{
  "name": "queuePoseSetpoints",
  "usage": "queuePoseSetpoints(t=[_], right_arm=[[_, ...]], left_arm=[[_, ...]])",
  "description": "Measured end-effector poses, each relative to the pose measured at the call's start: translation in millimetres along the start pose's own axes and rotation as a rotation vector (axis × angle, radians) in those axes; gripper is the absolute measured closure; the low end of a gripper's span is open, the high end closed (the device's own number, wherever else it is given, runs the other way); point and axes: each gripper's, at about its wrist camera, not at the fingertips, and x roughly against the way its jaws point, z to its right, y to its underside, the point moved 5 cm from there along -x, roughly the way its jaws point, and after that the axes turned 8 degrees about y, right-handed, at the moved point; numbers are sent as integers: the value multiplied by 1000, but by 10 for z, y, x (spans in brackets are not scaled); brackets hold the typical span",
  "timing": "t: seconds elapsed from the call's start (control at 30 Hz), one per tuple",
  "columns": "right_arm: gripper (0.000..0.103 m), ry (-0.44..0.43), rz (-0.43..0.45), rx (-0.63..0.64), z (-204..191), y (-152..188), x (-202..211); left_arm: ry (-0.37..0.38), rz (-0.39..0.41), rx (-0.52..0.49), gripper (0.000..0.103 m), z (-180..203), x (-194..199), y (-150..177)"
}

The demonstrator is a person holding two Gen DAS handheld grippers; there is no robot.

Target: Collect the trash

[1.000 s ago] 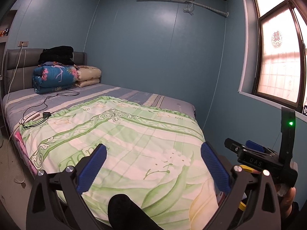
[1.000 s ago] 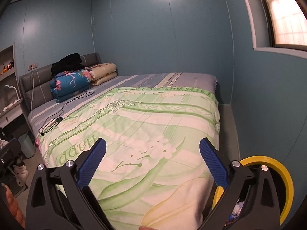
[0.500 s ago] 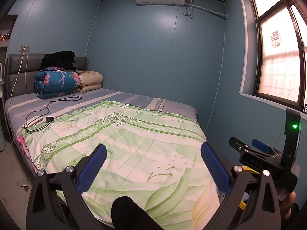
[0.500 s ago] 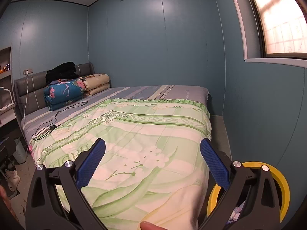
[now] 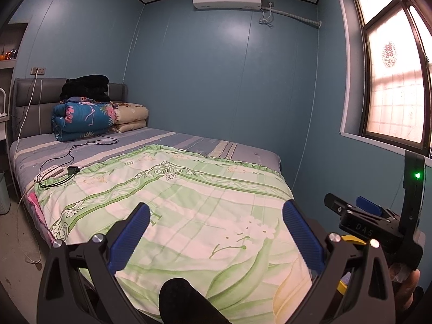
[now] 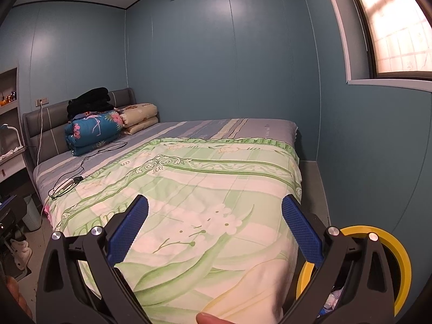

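Note:
A yellow-rimmed trash bin [image 6: 399,264] stands on the floor at the bed's near right corner, with crumpled trash inside; a sliver of its rim shows in the left wrist view [image 5: 351,240]. My left gripper [image 5: 216,240] is open and empty above the foot of the bed. My right gripper [image 6: 214,237] is open and empty above the green floral quilt [image 6: 205,189], with the bin just right of its right finger. The right gripper's body also shows in the left wrist view [image 5: 378,221]. No loose trash shows on the bed.
The bed [image 5: 189,145] fills the room's middle, with folded quilts [image 5: 83,118] and black clothing at the headboard. A power strip and black cables [image 5: 62,172] lie on its left side. A pale bin [image 5: 4,194] stands at far left. Blue walls and a window [image 5: 394,86] close the right.
Both grippers have tilted upward and drawn back a little, so more wall and ceiling shows. Both stay open and empty.

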Motion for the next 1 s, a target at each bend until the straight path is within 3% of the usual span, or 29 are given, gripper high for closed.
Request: queuePoseSetpoints(t=[1.0], right_arm=[[8, 1, -24, -24, 41, 44, -69]], left_arm=[[3, -26, 14, 8, -2, -32, 56]])
